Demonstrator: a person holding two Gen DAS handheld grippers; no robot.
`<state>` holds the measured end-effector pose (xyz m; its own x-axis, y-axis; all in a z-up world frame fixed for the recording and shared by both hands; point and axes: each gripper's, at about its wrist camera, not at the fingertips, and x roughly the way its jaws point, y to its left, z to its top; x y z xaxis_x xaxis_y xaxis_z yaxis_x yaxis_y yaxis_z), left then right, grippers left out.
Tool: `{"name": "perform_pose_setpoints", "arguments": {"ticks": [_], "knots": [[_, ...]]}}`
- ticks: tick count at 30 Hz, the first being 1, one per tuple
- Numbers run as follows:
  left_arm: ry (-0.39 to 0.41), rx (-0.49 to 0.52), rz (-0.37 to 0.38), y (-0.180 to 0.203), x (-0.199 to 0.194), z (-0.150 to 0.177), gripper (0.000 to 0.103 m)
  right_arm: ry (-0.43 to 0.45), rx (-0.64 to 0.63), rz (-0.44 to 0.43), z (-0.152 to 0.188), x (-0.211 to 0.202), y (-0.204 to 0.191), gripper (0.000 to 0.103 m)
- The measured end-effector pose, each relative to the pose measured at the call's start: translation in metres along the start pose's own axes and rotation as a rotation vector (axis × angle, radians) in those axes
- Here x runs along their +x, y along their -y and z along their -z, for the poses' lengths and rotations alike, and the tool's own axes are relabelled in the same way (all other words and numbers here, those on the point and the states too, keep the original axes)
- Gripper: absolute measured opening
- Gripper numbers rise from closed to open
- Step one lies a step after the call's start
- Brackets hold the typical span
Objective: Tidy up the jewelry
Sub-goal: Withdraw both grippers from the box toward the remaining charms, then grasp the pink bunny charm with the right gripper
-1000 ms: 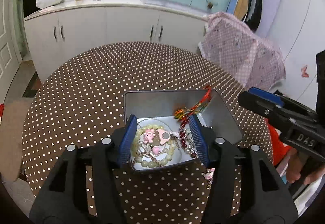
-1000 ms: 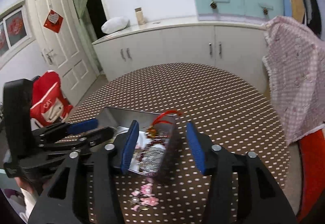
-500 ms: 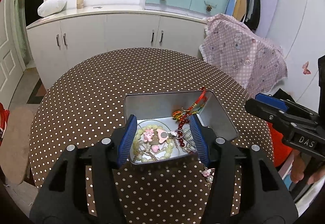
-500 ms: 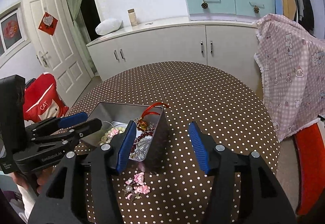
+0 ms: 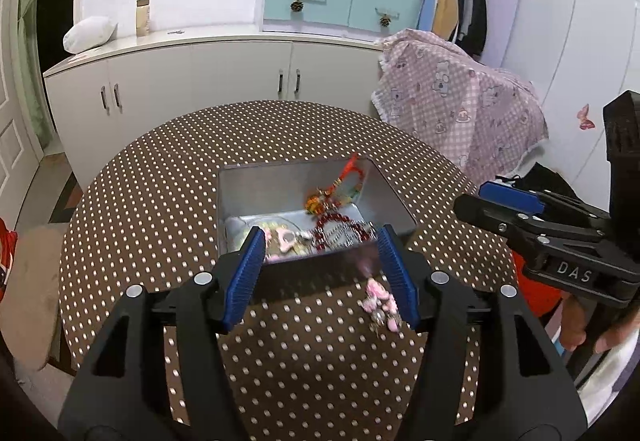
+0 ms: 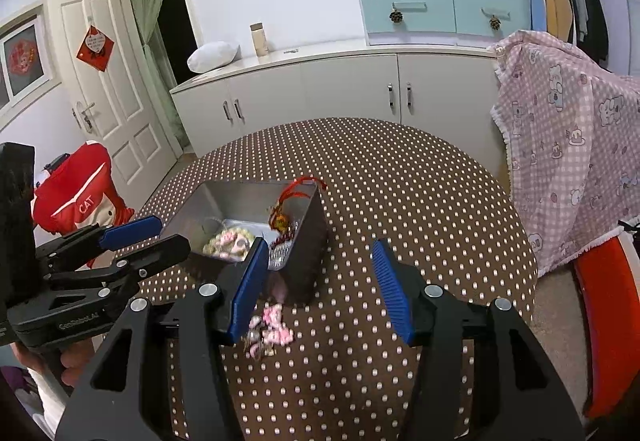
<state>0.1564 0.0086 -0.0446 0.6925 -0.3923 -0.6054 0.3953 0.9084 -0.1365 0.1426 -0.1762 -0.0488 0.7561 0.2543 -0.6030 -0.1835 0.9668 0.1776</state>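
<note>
Both the left gripper (image 5: 320, 269) and right gripper (image 6: 320, 283) hang spread, grasping nothing. Just ahead of their fingertips, the pink charm (image 6: 270, 327) lies outside the metal tin (image 5: 240, 197); a careless pinch could snag its chain or nudge the tin beyond.

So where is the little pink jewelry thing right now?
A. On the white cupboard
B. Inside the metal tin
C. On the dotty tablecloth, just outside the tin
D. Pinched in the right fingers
C: the pink jewelry piece lies on the polka-dot tablecloth just in front of the metal tin, and the open right gripper holds nothing.
</note>
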Motion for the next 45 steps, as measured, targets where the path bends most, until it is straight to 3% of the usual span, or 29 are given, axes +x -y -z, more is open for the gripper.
{"name": "perform_pose_setpoints", "arguments": {"ticks": [13, 17, 22, 25, 31, 45], "knots": [[-0.068, -0.046, -0.02, -0.002, 0.003, 0.045, 0.06, -0.113, -0.078, -0.043, 0.054, 0.027, -0.035, 0.051], [-0.098, -0.072, -0.038, -0.005, 0.006, 0.057, 0.06, -0.117, -0.123, -0.041, 0.062, 0.034, -0.045, 0.038], [-0.113, -0.087, -0.048, -0.01, 0.008, 0.066, 0.06, -0.137, -0.142, -0.036, 0.069, 0.045, -0.049, 0.035], [-0.119, -0.09, -0.062, -0.011, 0.008, 0.072, 0.06, -0.121, -0.172, 0.013, 0.069, 0.046, -0.053, 0.029], [-0.139, -0.073, -0.069, -0.008, 0.016, 0.074, 0.06, -0.121, -0.161, 0.043, 0.069, 0.046, -0.047, 0.014], [-0.146, -0.067, -0.072, 0.005, 0.026, 0.065, 0.06, -0.088, -0.082, -0.011, 0.069, 0.026, -0.028, 0.014]]}}
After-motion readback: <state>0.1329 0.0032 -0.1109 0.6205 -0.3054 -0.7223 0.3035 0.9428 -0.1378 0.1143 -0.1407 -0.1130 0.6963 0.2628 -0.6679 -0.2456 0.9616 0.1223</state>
